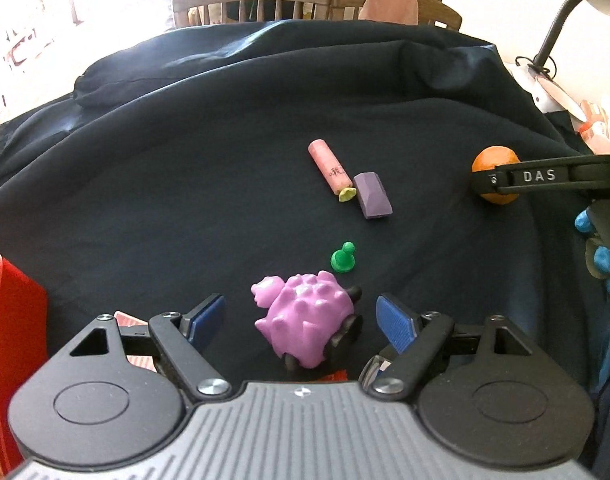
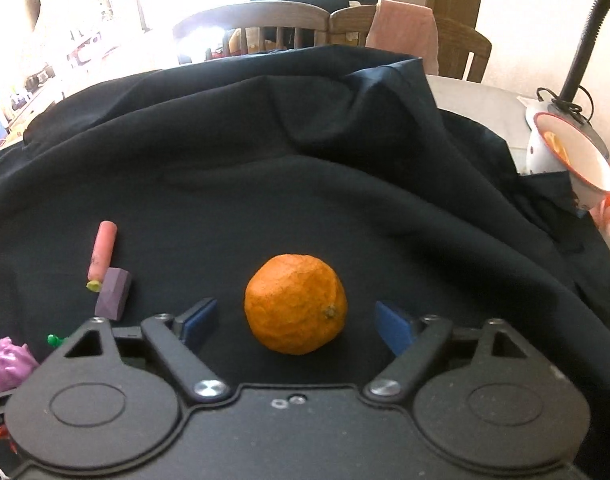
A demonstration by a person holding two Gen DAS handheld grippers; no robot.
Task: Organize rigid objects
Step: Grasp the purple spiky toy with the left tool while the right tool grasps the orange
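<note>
A pink spiky toy on black wheels [image 1: 305, 316] lies on the dark cloth [image 1: 185, 184] between the blue pads of my left gripper [image 1: 301, 314]. That gripper is open, with a gap on each side of the toy. An orange [image 2: 295, 304] sits between the pads of my right gripper [image 2: 296, 322], which is open and clear of the fruit on both sides. The left wrist view shows that orange [image 1: 495, 158] at the right, behind a black finger [image 1: 537, 178]. A green pawn [image 1: 342, 258], a purple block [image 1: 372, 195] and a pink cylinder [image 1: 329, 168] lie beyond the toy.
A red container [image 1: 13, 320] stands at the left edge, with a red patterned card [image 1: 131, 318] beside it. A white bowl with a red rim [image 2: 573, 156] and a gooseneck lamp [image 2: 585, 44] stand at the right. Wooden chairs [image 1: 253, 4] line the far side. A blue-gloved hand [image 1: 605, 258] holds the right gripper.
</note>
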